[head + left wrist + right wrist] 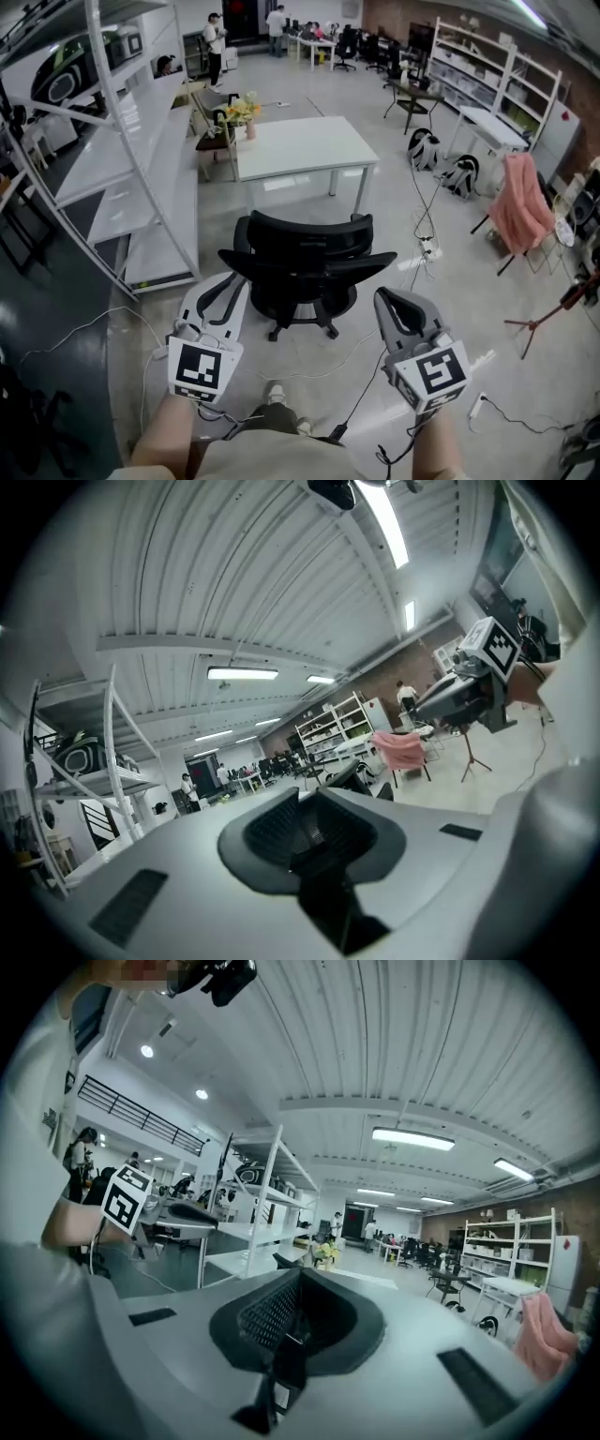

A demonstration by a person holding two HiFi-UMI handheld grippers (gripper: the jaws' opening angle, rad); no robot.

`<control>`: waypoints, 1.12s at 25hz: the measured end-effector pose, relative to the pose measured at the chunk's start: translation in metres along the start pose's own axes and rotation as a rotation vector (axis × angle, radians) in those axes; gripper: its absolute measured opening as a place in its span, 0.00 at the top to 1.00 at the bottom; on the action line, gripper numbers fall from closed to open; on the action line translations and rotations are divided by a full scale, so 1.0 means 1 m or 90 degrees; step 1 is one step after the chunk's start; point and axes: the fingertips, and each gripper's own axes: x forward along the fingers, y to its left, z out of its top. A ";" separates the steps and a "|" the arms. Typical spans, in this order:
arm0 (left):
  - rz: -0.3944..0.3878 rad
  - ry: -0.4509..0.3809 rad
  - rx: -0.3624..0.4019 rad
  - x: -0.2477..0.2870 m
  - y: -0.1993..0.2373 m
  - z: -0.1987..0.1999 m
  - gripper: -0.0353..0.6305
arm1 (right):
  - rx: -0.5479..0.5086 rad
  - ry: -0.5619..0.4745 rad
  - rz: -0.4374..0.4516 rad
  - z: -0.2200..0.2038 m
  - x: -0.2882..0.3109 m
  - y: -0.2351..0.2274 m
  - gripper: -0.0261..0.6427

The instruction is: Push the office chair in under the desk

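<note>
The black office chair (302, 267) stands on the floor with its back toward me, a little short of the white desk (300, 145). My left gripper (228, 289) hovers by the chair's left armrest, its jaws a little apart with nothing between them. My right gripper (394, 302) hovers by the right armrest, jaws shut and empty. Neither touches the chair. In the left gripper view, past the left gripper (307, 803), a dark edge of the chair (354, 777) shows. In the right gripper view the right gripper (298, 1288) points over the desk toward the room.
A white shelving rack (141, 178) runs along the left. A flower vase (246, 114) stands on the desk's far left corner, a wooden chair (211, 127) behind it. Cables (424, 246), backpacks (442, 161), a pink cloth on a chair (521, 202) and a red stand (555, 314) lie to the right.
</note>
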 end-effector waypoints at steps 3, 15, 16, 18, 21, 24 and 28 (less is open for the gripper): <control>-0.017 0.020 0.025 0.010 -0.002 -0.006 0.81 | -0.039 0.047 0.029 -0.009 0.012 -0.002 0.91; -0.160 0.128 0.090 0.070 -0.019 -0.069 0.68 | -0.101 0.176 0.119 -0.078 0.069 -0.026 0.79; -0.175 0.133 0.079 0.076 -0.021 -0.074 0.68 | -0.095 0.185 0.129 -0.084 0.075 -0.028 0.78; -0.195 0.147 0.068 0.087 -0.022 -0.085 0.68 | -0.081 0.199 0.148 -0.095 0.088 -0.030 0.77; -0.212 0.182 0.085 0.106 -0.021 -0.107 0.68 | -0.082 0.223 0.158 -0.111 0.106 -0.035 0.77; -0.233 0.229 0.117 0.125 -0.021 -0.134 0.67 | -0.092 0.253 0.162 -0.127 0.123 -0.039 0.76; -0.268 0.279 0.180 0.147 -0.024 -0.164 0.65 | -0.120 0.296 0.167 -0.148 0.146 -0.043 0.75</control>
